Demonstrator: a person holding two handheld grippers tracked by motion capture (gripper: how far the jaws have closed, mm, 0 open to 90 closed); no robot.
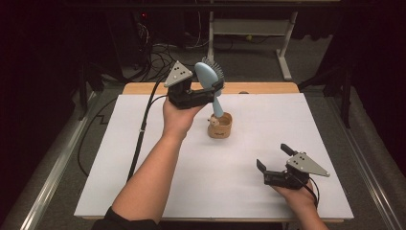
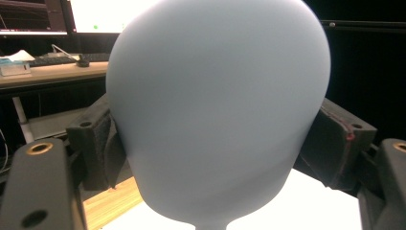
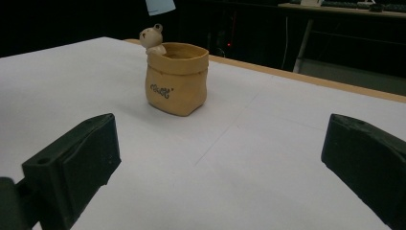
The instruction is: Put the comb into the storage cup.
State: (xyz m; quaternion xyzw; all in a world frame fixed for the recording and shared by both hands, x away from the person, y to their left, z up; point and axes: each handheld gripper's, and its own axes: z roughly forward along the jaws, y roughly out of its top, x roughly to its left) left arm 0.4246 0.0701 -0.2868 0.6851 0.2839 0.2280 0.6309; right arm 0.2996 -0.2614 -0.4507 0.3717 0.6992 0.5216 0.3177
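1. Left gripper (image 1: 218, 88) raised above the far middle of the table (image 1: 143, 182), jaws clamped on the broad head of a pale blue brush (image 1: 207, 76); dark bristles face away from the person.
2. Brush upright, handle pointing down; handle tip just over the mouth of the pot (image 1: 219, 125). Whether it touches the rim or the inside, cannot tell.
3. Left gripper view: blue brush head (image 2: 215, 110) pressed between both black pads (image 2: 98, 143), one on each side, jaws standing fairly wide around it.
4. Pot: small tan sack-shaped holder with a little bear figure (image 3: 152, 38) at its rim, standing upright on the white table top, near the middle.
5. Right gripper (image 1: 275, 160) low over the near right part of the table, well apart from the pot. Jaws spread wide, nothing between them.
6. Right gripper view: pot (image 3: 176, 79) ahead between the open jaws, handle end of the brush (image 3: 160, 5) above it.
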